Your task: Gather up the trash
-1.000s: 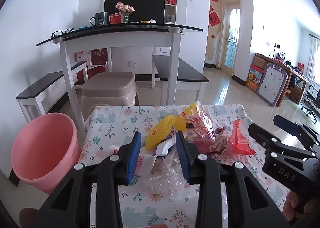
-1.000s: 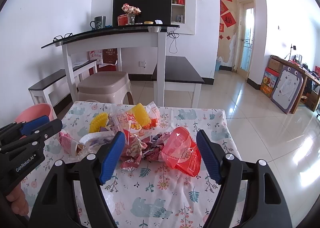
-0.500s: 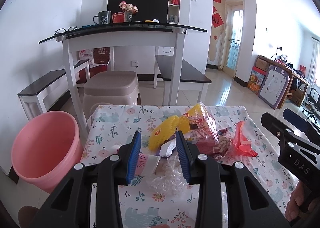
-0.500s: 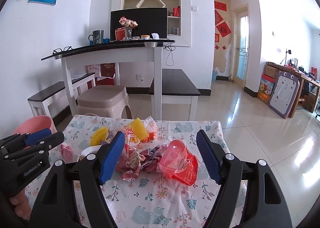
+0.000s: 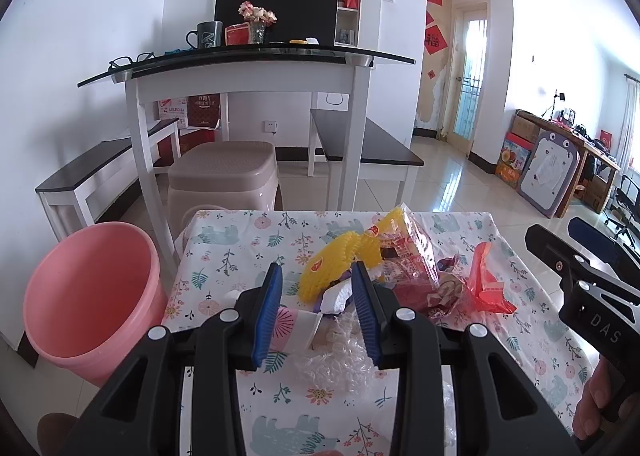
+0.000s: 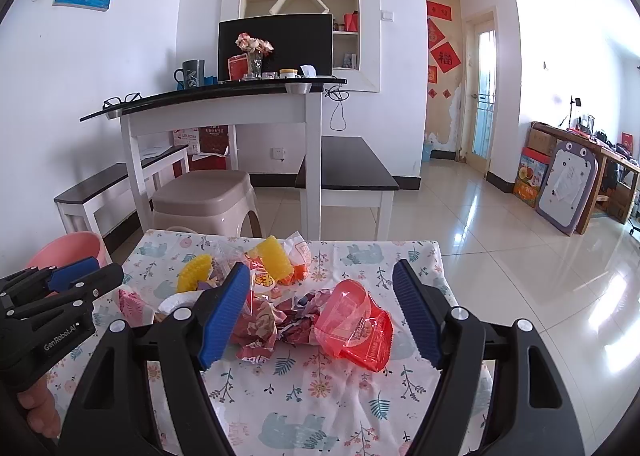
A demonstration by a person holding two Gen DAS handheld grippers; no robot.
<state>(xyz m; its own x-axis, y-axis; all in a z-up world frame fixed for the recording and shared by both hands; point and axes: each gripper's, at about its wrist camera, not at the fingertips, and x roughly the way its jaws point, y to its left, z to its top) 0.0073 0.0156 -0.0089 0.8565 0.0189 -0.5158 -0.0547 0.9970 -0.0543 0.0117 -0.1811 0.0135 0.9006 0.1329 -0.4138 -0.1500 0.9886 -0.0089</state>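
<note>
1. Two grippers hover over the trash pile on the floral tablecloth. Nothing is grasped yet.
2. The left gripper has its jaws parted and empty. Below it, at the pile's near-left edge, lie a white wrapper and clear crinkled plastic.
3. The right gripper is spread wide, framing the red pouch at the pile's right end without touching it.
4. The pink bin stands on the floor, left of the pile and beyond the table edge.
5. Risk: the wrappers overlap, so pinching one may drag its neighbours off the table.
6. Risk: thin film could slip from the pads or fall short of the bin.
</note>
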